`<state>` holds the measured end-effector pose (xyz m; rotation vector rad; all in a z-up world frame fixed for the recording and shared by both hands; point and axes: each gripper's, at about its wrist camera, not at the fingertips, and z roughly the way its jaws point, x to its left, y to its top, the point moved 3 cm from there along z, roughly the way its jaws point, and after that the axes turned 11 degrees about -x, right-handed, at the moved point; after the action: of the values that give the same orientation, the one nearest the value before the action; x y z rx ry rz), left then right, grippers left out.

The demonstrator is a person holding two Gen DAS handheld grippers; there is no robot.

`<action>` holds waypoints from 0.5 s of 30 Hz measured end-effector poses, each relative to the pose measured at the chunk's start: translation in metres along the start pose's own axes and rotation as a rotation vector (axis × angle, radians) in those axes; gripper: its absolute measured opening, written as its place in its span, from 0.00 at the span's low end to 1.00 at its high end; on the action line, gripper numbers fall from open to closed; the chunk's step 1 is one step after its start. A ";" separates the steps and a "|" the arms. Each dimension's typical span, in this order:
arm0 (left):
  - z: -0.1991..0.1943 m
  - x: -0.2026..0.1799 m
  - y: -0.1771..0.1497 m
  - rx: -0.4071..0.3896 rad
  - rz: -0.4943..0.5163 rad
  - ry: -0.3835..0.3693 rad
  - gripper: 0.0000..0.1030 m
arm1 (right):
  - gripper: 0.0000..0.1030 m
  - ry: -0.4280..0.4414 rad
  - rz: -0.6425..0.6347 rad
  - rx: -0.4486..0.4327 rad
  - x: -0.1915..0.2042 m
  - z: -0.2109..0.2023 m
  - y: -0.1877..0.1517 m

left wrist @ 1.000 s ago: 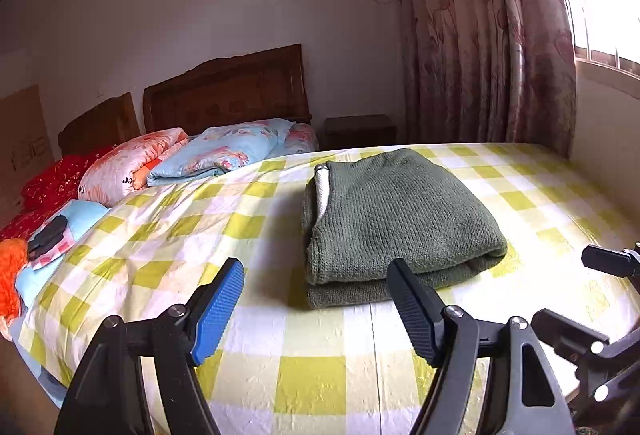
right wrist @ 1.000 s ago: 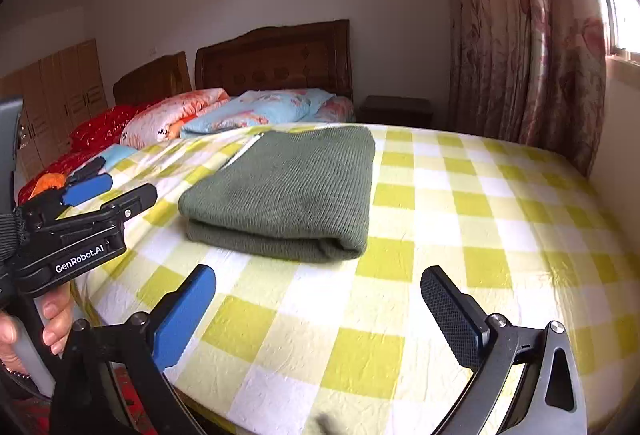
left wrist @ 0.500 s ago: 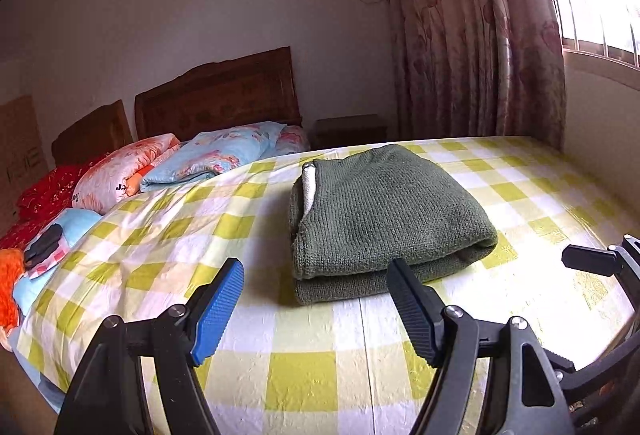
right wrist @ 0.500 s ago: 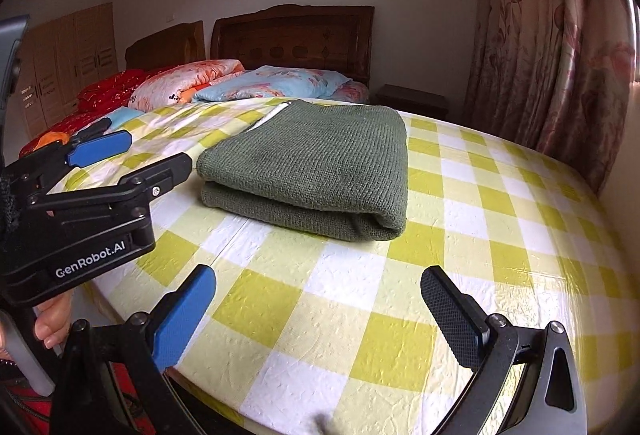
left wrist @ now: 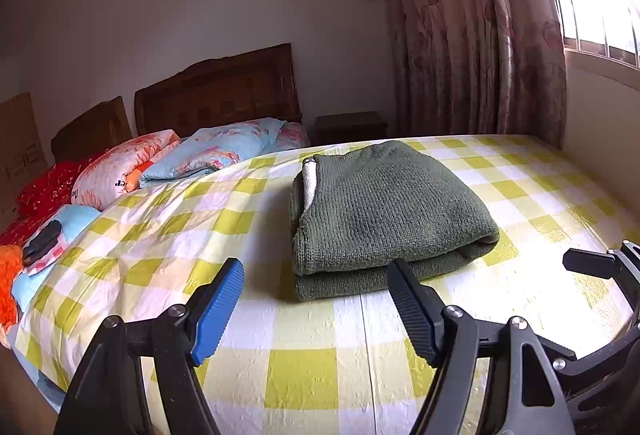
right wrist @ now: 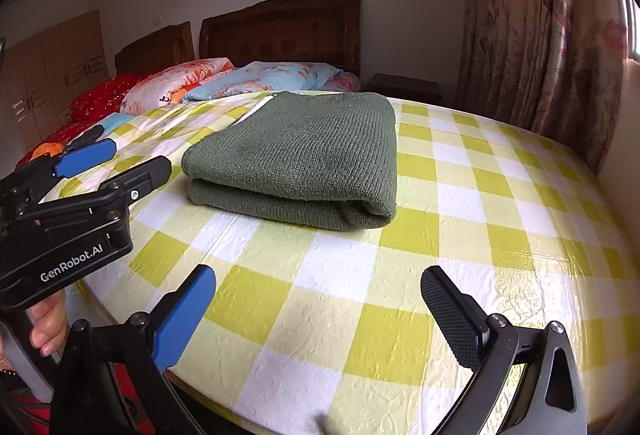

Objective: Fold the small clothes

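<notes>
Folded green sweater point(left wrist: 390, 211) lies at frame centre on checked bed sheet point(left wrist: 304, 371). Left gripper point(left wrist: 316, 305) & right gripper point(right wrist: 318, 309) both wide, holding nothing. 2 pillows point(left wrist: 168, 165) upper left.

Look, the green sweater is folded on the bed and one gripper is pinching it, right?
Not quite. The green sweater is folded on the bed, but neither gripper pinches it. The right wrist view shows the left gripper and right gripper with jaws open, apart from it.
</notes>
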<state>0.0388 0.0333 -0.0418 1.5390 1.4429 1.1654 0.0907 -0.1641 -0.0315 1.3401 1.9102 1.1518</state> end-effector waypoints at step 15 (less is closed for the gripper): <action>0.000 0.000 0.000 0.001 0.000 -0.002 0.73 | 1.00 -0.017 0.043 0.011 -0.010 0.003 -0.002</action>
<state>0.0390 0.0333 -0.0423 1.5397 1.4426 1.1634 0.0957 -0.1727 -0.0357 1.3992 1.8864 1.1484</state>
